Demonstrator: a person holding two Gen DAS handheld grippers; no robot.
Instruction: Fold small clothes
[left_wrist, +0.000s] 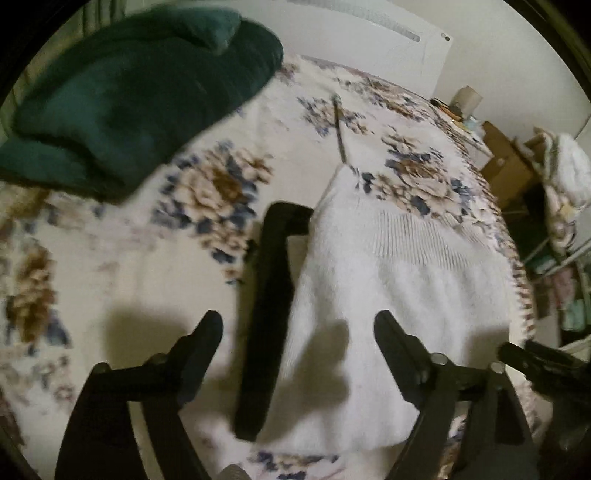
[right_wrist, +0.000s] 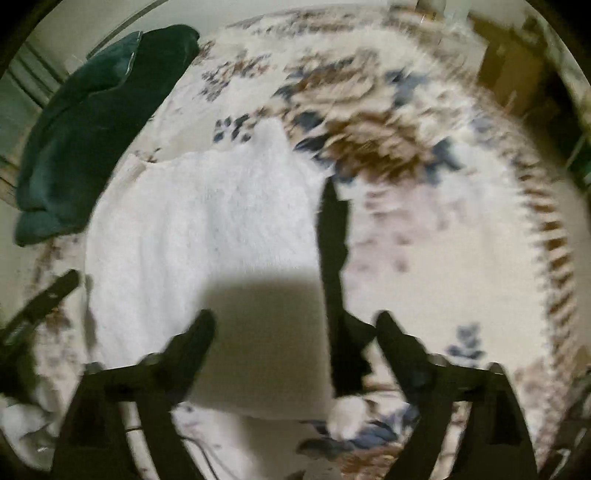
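in the left wrist view, the left gripper (left_wrist: 297, 325) pointed steeply down with its jaws spread wide and nothing between the pads. the white knitted garment (left_wrist: 388, 280) lay flat on the floral bedspread (left_wrist: 122, 266), its near edge under the right-hand finger, so the wide stance looked suited to dropping onto that edge or having let it go; which of the two could not be told. a black garment (left_wrist: 269, 302) lay as a long strip just beside the white one, along its left edge and partly tucked under it, likely another piece of the fold pile. the other gripper's tips poked in at the lower right. a dark green blanket (left_wrist: 140, 99) was heaped well apart at the upper left, a thin stick (left_wrist: 340, 129) lay on the bedspread beyond the white piece, and cardboard boxes (left_wrist: 506, 162) stood off the bed at the right. none of these blocked the work.

in the right wrist view, blurred by motion, the right gripper (right_wrist: 295, 328) was likewise wide open and empty, aimed down at the near hem of the white garment (right_wrist: 207, 229). the black strip (right_wrist: 334, 266) ran up between the fingers and touched the right-hand finger, so it could get pinched along with the white cloth. the green blanket (right_wrist: 92, 122) lay at the upper left, just beside the white garment's far corner.
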